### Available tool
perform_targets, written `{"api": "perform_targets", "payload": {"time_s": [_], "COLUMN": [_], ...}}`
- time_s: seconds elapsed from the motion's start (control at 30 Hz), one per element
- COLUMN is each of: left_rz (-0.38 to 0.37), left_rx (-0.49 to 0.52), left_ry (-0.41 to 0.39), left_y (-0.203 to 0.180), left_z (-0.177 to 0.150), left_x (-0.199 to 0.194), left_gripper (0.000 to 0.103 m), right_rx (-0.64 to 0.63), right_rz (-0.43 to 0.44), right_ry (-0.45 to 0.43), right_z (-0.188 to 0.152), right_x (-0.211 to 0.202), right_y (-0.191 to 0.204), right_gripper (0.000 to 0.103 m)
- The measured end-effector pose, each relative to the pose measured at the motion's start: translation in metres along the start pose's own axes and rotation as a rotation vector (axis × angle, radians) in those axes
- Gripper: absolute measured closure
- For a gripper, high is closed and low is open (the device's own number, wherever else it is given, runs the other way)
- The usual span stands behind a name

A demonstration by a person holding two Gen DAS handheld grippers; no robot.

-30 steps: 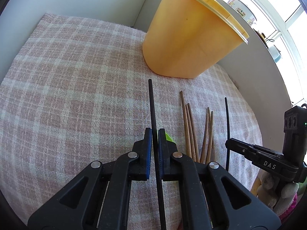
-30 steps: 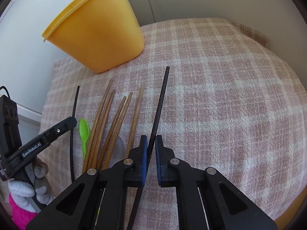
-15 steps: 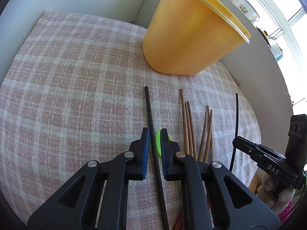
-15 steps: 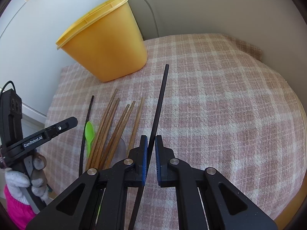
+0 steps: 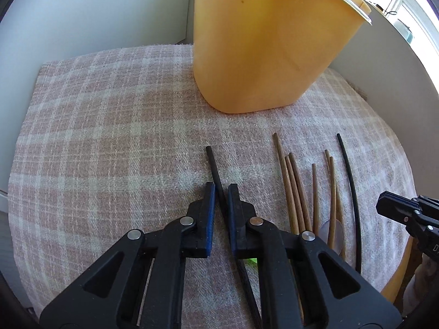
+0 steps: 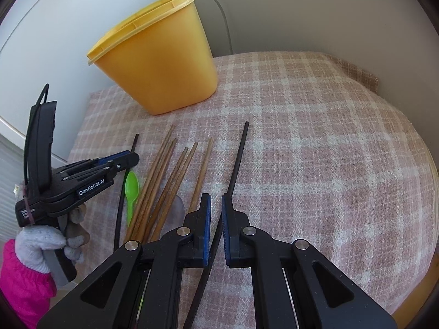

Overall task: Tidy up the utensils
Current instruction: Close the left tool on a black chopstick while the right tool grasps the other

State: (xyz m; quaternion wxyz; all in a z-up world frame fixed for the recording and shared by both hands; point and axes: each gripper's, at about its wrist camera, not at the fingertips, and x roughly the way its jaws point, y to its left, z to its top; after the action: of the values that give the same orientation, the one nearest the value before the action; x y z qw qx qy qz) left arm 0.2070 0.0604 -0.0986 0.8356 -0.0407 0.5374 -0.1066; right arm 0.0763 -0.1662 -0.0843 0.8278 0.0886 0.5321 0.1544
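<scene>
A tall yellow container (image 5: 263, 44) stands at the back of the checked cloth; it also shows in the right wrist view (image 6: 162, 65). My left gripper (image 5: 221, 189) is shut on a black chopstick (image 5: 213, 164) whose tip points at the container. My right gripper (image 6: 216, 200) has a second black chopstick (image 6: 238, 159) between its pads with a small gap showing; its grip is unclear. Several brown wooden chopsticks (image 6: 167, 181) lie on the cloth, also seen in the left wrist view (image 5: 296, 192). A green spoon (image 6: 131, 189) lies beside them.
The pink checked cloth (image 6: 315, 137) covers the surface up to white walls behind. A clear spoon bowl (image 5: 333, 230) lies under the wooden chopsticks. The left gripper body (image 6: 82, 183) and gloved hand sit left of the pile.
The left gripper has moved forward and lower toward the yellow container with its black chopstick. The right gripper has risen and drawn back, and its pads now stand slightly wider around its chopstick.
</scene>
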Motion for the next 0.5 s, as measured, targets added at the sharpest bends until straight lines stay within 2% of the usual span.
{"api": "perform_targets", "payload": {"time_s": [0.1,0.23,0.3,0.43,0.5], "left_rz": [-0.038,-0.067,-0.073,-0.075,-0.078], "left_rx": [-0.043,-0.062,-0.06,-0.048,-0.05], "left_ry": [-0.02,-0.044,-0.045,-0.049,-0.049], "left_y": [0.02,0.033,0.035,0.032,0.033], "left_z": [-0.007,-0.013,-0.017,-0.027,-0.028], "left_x": [-0.018,-0.039,-0.046,-0.058,-0.059], "left_gripper": [0.097,0.098,0.098,0.098,0.098], "right_rx": [-0.001,0.01,0.004,-0.023,-0.04], "right_rz": [0.002,-0.01,-0.035,-0.085,-0.088], "right_ry": [0.009,0.077,0.107,0.167,0.205], "right_z": [0.002,0.006,0.009,0.01,0.01], "right_x": [0.002,0.015,0.023,0.039,0.047], "right_y": [-0.001,-0.006,-0.007,-0.003,0.0], "right_gripper": [0.097,0.096,0.091,0.09,0.087]}}
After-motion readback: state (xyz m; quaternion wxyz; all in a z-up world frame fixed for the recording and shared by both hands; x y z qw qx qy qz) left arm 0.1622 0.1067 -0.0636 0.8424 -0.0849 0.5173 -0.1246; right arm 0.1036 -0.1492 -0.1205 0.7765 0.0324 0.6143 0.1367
